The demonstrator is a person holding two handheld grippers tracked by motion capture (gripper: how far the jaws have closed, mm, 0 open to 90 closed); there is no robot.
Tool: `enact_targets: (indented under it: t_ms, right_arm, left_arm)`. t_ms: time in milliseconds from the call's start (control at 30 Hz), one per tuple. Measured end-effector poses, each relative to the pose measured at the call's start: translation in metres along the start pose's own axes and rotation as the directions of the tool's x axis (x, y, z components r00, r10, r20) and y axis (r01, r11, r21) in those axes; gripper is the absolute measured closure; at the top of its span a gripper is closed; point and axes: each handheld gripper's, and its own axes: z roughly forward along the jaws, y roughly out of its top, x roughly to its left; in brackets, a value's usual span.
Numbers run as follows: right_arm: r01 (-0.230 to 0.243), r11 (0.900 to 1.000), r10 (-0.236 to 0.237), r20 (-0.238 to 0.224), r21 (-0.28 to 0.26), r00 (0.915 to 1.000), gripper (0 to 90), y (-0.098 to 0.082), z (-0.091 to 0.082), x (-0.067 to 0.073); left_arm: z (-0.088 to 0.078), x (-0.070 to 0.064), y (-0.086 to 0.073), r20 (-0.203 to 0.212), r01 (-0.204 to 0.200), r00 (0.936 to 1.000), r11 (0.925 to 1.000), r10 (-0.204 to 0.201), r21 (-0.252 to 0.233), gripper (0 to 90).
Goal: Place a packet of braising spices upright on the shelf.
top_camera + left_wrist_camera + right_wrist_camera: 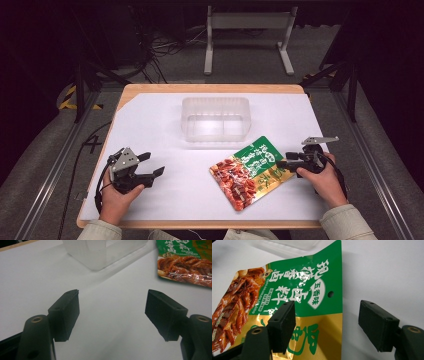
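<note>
One white-covered surface (150,200) across the middle of the high view, wooden edge at top and bottom. One clear plastic tub (215,119) just above centre, with nothing inside as far as visible. One snack pouch (248,171), green and gold with a red food picture, flat at lower right of centre, apart from the tub. Two tongs. Left tongs (152,164) at lower left, jaws apart over bare white, nothing between, well apart from the pouch. Right tongs (281,163) at lower right, jaws spread wide; in the right gripper view one jaw over the pouch's gold end, the other over bare white beside its edge, not pressing. Judged an early stage: pouch not yet gripped or lifted. Likely left: closing on that edge, carrying it to the tub.
</note>
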Motion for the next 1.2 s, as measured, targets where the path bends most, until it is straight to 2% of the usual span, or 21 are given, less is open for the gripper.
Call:
enact_targets:
  t_ms: [300,367,467,633,1000,1167,1200]
  right_arm:
    - [-0.013,1.000,0.014,-0.055,0.028,0.9984,36.6,-0.001,0.004,0.002]
    - [-0.005,0.999,0.007,-0.064,0.040,0.9979,42.0,-0.002,0.004,0.004]
    - [0.004,1.000,-0.003,-0.072,0.028,0.9974,49.1,-0.001,0.001,0.006]
    - [0.000,1.000,0.002,-0.123,0.018,0.9924,58.7,0.000,-0.003,0.009]
    - [0.057,0.995,-0.048,-0.109,0.085,0.9929,65.9,-0.005,0.008,0.020]
    - [0.065,0.993,-0.057,-0.086,0.100,0.9946,78.1,-0.006,0.009,0.020]
    - [0.065,0.993,-0.057,-0.086,0.100,0.9946,78.1,-0.006,0.009,0.020]
  left_arm:
    - [0.001,-0.001,0.000,0.003,-0.002,1.0000,1.0000,0.002,0.004,28.5]
    - [0.001,-0.001,0.000,0.004,-0.007,1.0000,1.0000,0.007,0.007,28.5]
    - [0.002,-0.001,0.001,0.002,-0.009,1.0000,0.9999,0.009,0.006,28.5]
    - [0.003,-0.001,0.001,0.007,-0.008,0.9999,0.9999,0.008,0.010,28.5]
    - [0.003,-0.002,0.001,0.003,-0.016,0.9999,0.9998,0.016,0.013,28.5]
    - [0.003,-0.002,0.001,0.000,-0.016,0.9999,0.9998,0.016,0.013,28.5]
    - [0.003,-0.002,0.001,0.000,-0.016,0.9999,0.9998,0.016,0.013,28.6]
